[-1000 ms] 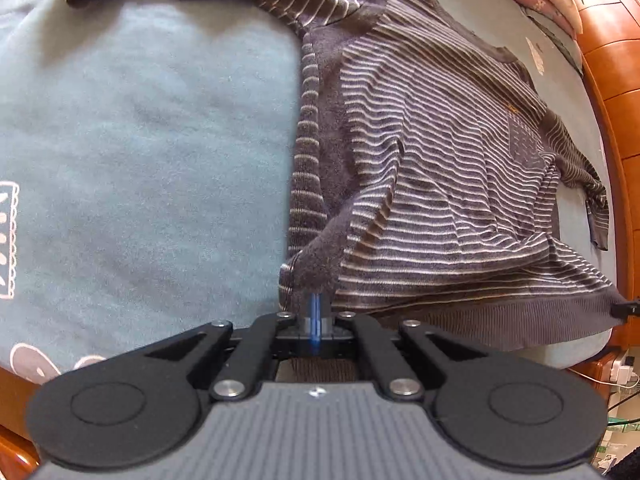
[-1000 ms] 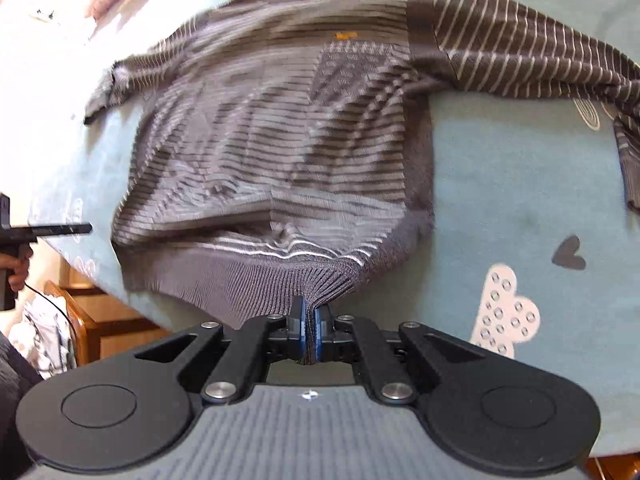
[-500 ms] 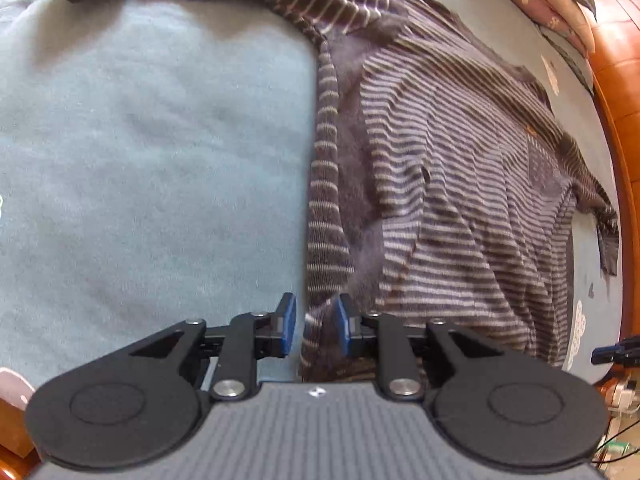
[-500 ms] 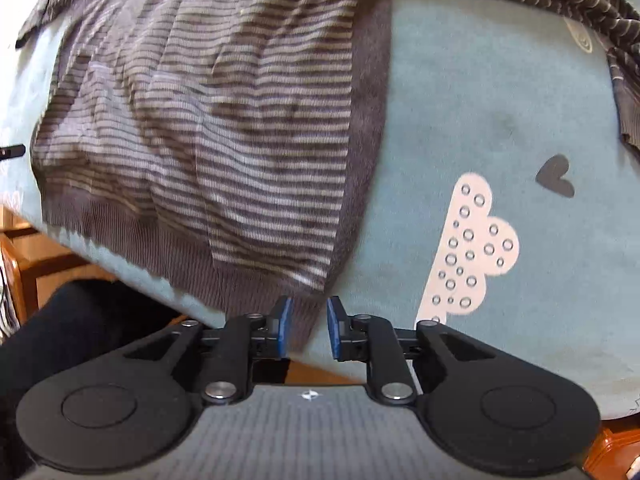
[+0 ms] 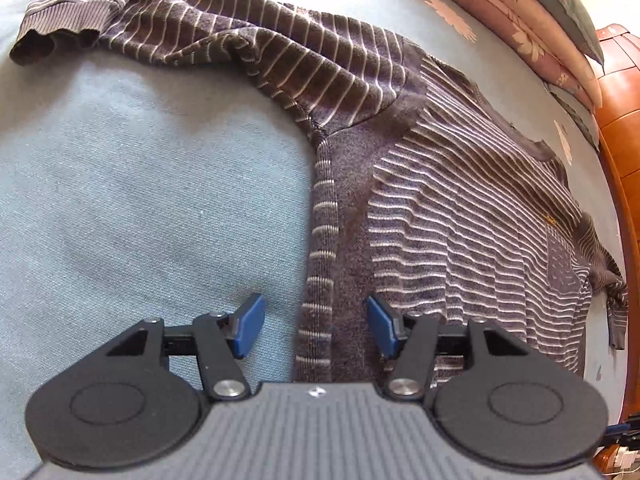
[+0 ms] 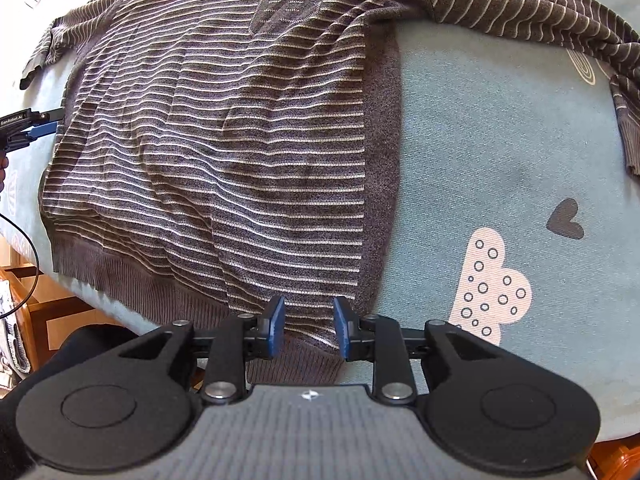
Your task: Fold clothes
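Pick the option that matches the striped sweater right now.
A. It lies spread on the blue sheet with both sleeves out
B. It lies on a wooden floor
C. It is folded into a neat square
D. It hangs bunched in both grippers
A: the striped sweater lies flat on the blue sheet, a sleeve stretched out each side, and neither opening gripper pinches it.

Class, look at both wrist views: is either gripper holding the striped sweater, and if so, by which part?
Neither. The left gripper and right gripper are both opening, pads clear of the striped sweater lying flat beneath them.
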The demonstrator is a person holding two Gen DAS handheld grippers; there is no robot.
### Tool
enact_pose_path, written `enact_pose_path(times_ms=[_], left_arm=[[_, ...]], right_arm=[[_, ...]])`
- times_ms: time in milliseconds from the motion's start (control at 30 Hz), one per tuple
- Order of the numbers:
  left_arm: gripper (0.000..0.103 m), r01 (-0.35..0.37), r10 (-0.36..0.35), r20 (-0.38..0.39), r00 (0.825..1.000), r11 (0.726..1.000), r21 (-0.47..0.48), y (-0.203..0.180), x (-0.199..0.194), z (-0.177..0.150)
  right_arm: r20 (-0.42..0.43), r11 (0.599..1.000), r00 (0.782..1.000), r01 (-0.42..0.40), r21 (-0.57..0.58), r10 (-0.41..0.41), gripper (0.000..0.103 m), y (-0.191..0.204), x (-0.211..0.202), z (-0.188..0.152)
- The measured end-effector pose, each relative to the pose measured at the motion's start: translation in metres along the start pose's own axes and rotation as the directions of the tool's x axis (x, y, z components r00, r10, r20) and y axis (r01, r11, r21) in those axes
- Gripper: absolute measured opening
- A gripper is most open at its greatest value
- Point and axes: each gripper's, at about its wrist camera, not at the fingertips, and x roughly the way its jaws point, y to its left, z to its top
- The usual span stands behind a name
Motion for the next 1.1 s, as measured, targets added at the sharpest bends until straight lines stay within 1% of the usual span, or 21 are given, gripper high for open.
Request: enact_pose_path(times_ms=[67, 100, 167, 233, 267, 333, 400, 467, 500, 567, 600, 633, 700, 767, 800, 867, 933, 967, 1033, 1067, 1100], left_arm=[[0.023, -0.040, 0.041, -0.010, 0.999, 0.998, 0.053, -0.008, 0.005, 0.004], [0.002, -0.050, 0.051, -0.015, 0.999, 0.995, 0.089, -0.012, 0.006, 0.005], [0.002, -0.061, 0.063, -0.012, 0.998, 0.993, 0.104, -0.016, 0.005, 0.008], [0.002, -0.128, 0.126, 0.028, 0.992, 0.981, 0.145, -0.018, -0.001, 0.013], [0.002, -0.145, 0.139, 0.047, 0.989, 0.979, 0.145, -0.015, -0.004, 0.017], [0.002, -0.145, 0.139, 0.059, 0.989, 0.983, 0.114, -0.007, -0.007, 0.026], [0.002, -0.134, 0.130, 0.052, 0.990, 0.985, 0.104, -0.005, -0.005, 0.030], [0.003, -0.121, 0.117, 0.044, 0.992, 0.986, 0.114, -0.006, -0.006, 0.027], [0.004, -0.100, 0.096, 0.040, 0.995, 0.990, 0.101, -0.004, -0.010, 0.024], [0.011, -0.067, 0.066, 0.033, 0.997, 0.997, 0.044, 0.004, -0.020, 0.015], [0.014, -0.061, 0.061, 0.032, 0.998, 0.998, 0.012, 0.008, -0.025, 0.008], [0.017, -0.063, 0.063, 0.028, 0.998, 0.998, -0.018, 0.012, -0.030, -0.001], [0.019, -0.060, 0.061, 0.012, 0.998, 0.996, -0.063, 0.017, -0.038, -0.019], [0.024, -0.039, 0.039, -0.005, 0.999, 0.993, -0.109, 0.020, -0.046, -0.039], [0.032, -0.025, 0.024, -0.008, 1.000, 0.991, -0.130, 0.020, -0.049, -0.049], [0.042, 0.002, -0.002, -0.005, 1.000, 0.988, -0.152, 0.019, -0.051, -0.063], [0.044, 0.024, -0.024, 0.004, 1.000, 0.988, -0.151, 0.017, -0.047, -0.073], [0.047, 0.026, -0.026, 0.000, 1.000, 0.989, -0.146, 0.016, -0.043, -0.075], [0.045, 0.031, -0.033, -0.012, 0.999, 0.990, -0.135, 0.015, -0.032, -0.077], [0.042, 0.033, -0.036, -0.025, 0.999, 0.991, -0.126, 0.014, -0.026, -0.077], [0.017, 0.034, -0.039, -0.044, 0.998, 0.993, -0.114, 0.013, -0.021, -0.076]], right_arm=[[0.006, 1.000, 1.000, 0.000, 0.009, 0.000, 0.030, 0.001, 0.003, 0.001], [0.008, 1.000, 1.000, -0.001, 0.007, 0.001, 0.030, 0.002, 0.004, 0.002], [0.010, 1.000, 1.000, 0.003, 0.000, -0.003, 0.030, 0.005, 0.006, 0.003], [0.008, 1.000, 1.000, 0.009, -0.010, -0.009, 0.030, 0.008, 0.006, 0.004], [0.009, 1.000, 1.000, 0.013, -0.013, -0.013, 0.030, 0.008, 0.006, 0.004], [0.012, 1.000, 1.000, 0.016, -0.017, -0.016, 0.030, 0.008, 0.004, 0.005], [0.016, 1.000, 1.000, 0.021, -0.017, -0.021, 0.030, 0.008, 0.004, 0.006], [0.020, 1.000, 1.000, 0.023, -0.021, -0.022, 0.031, 0.010, 0.004, 0.007], [0.022, 0.999, 1.000, 0.022, -0.023, -0.022, 0.031, 0.011, 0.004, 0.008], [0.029, 0.999, 1.000, 0.011, -0.030, -0.010, 0.034, 0.014, 0.004, 0.008], [0.033, 0.999, 0.999, 0.009, -0.035, -0.008, 0.038, 0.015, 0.004, 0.008], [0.034, 0.999, 0.999, 0.007, -0.038, -0.006, 0.039, 0.016, 0.005, 0.007], [0.031, 0.999, 1.000, 0.003, -0.037, -0.001, 0.039, 0.018, 0.008, 0.007], [0.028, 1.000, 1.000, -0.004, -0.031, 0.005, 0.039, 0.018, 0.011, 0.007], [0.026, 1.000, 1.000, -0.007, -0.028, 0.008, 0.039, 0.019, 0.012, 0.007], [0.022, 1.000, 1.000, -0.015, -0.027, 0.015, 0.039, 0.020, 0.015, 0.008], [0.019, 0.999, 1.000, -0.020, -0.028, 0.020, 0.039, 0.021, 0.016, 0.009], [0.018, 0.999, 1.000, -0.021, -0.029, 0.021, 0.039, 0.022, 0.017, 0.010], [0.020, 0.999, 1.000, -0.019, -0.034, 0.020, 0.039, 0.025, 0.017, 0.012], [0.023, 0.999, 1.000, -0.020, -0.038, 0.021, 0.039, 0.025, 0.017, 0.013], [0.025, 0.999, 0.999, -0.020, -0.041, 0.021, 0.039, 0.026, 0.016, 0.014]])
